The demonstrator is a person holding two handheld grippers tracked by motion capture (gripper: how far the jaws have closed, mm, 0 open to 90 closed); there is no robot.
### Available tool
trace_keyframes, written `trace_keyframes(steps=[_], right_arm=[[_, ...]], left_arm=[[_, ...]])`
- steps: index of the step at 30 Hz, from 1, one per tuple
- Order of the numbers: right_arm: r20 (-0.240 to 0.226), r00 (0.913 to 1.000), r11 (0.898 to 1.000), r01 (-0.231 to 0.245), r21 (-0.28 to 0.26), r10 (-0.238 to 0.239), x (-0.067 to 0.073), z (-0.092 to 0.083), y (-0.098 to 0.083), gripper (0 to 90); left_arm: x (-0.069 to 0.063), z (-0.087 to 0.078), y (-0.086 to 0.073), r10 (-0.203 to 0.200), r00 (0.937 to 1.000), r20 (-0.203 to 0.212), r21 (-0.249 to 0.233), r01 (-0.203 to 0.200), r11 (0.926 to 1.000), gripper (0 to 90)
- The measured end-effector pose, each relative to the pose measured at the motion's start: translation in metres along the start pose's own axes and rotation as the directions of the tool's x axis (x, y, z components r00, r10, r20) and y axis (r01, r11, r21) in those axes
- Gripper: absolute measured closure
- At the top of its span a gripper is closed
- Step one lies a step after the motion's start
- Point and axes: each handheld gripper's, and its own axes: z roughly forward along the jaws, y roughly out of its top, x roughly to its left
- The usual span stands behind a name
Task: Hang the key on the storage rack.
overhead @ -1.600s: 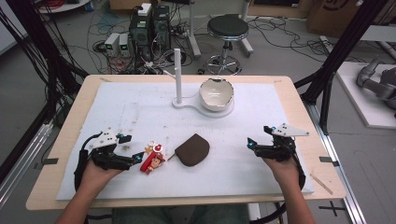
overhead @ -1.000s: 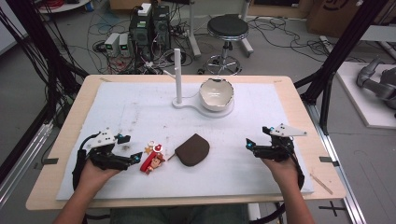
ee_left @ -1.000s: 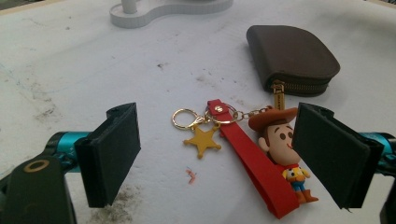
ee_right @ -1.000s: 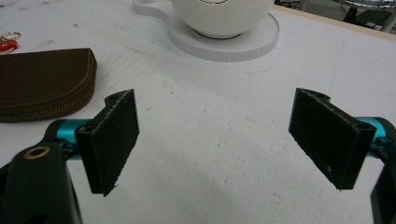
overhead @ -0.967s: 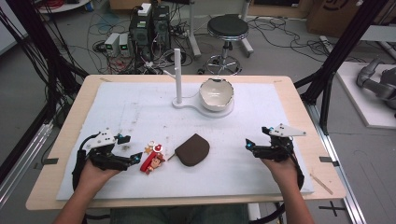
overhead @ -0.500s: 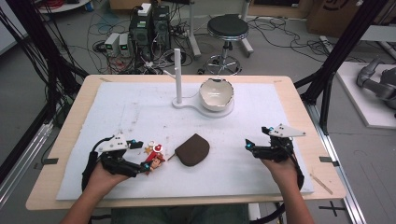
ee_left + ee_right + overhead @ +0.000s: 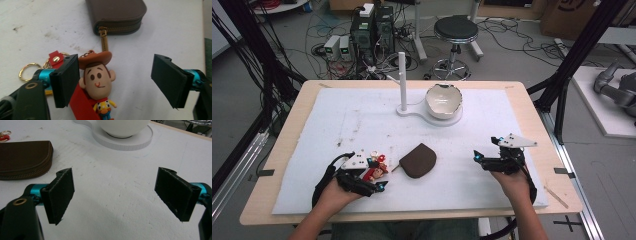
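Tongs first, nearest of all. Left tongs [image 7: 113, 82] set wide around a little cowboy doll [image 7: 98, 82], closing in just now, one black pad right beside the doll's ear, the other pad well apart. Not squeezing yet. Doll lying flat on the white foam sheet [image 7: 492, 125] of the bench, near the front left corner. Seen close in the left gripper view: round smooth face, brown hat, red strap [image 7: 81, 105], gold rings [image 7: 26, 71] and a red tab. From the high view, just a small red and brown spot [image 7: 376, 169] by the left tongs [image 7: 379, 177].

Right tongs [image 7: 116, 197] open wide over bare foam, holding nothing. Flat, square, dull black pads.

Next, brown pouch [image 7: 116, 13], soft, rounded on one side, with a gold zip and pull pointing at the doll's hat. Just beside the doll, not touching.

Farther back, white bowl [image 7: 443, 100] on a round white base [image 7: 432, 116] with a thin white post [image 7: 402, 80]. Jagged bowl rim plain in the high view; smooth round belly [image 7: 122, 126] in the right gripper view.
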Motion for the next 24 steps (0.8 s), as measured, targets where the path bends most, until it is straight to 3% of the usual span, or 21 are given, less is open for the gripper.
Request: trace_keyframes(steps=[5,7,8,11,12,16,19,24], right_arm=[[0.001,1.0,1.0,0.002,0.006,-0.002,0.0,0.001,0.0,16.1],[0.002,1.0,1.0,0.003,0.006,-0.003,0.0,0.001,0.0,16.2],[0.001,1.0,1.0,0.003,0.008,-0.003,0.0,0.001,0.0,16.2],[0.002,1.0,1.0,-0.001,0.007,0.0,0.0,0.001,-0.001,16.1],[0.003,1.0,1.0,0.004,0.008,-0.004,0.0,0.001,-0.001,16.1],[0.0,1.0,1.0,0.003,0.006,-0.003,0.001,0.002,-0.001,16.1],[-0.001,1.0,1.0,0.006,0.004,-0.006,0.002,0.001,0.0,16.2],[-0.004,1.0,1.0,-0.002,0.007,0.002,0.002,0.001,-0.001,16.2]], left_arm=[[-0.002,0.006,0.0,0.028,0.9984,-0.05,0.047,-0.025,0.9986,35.5],[-0.003,0.01,0.0,0.067,0.9949,-0.075,0.086,-0.061,0.9944,38.2],[-0.004,0.01,0.0,0.067,0.9948,-0.077,0.085,-0.06,0.9946,41.8],[-0.004,0.011,0.002,0.036,0.9982,-0.049,0.096,-0.031,0.9949,48.6],[-0.005,0.011,0.002,0.055,0.9976,-0.043,0.1,-0.05,0.9937,54.8],[-0.003,0.01,0.004,0.055,0.9982,-0.025,0.108,-0.052,0.9928,55.4],[-0.002,0.005,0.006,0.068,0.9973,-0.028,0.089,-0.065,0.994,55.6],[0.002,-0.022,0.015,0.051,0.997,-0.059,-0.012,-0.052,0.9986,55.7]])
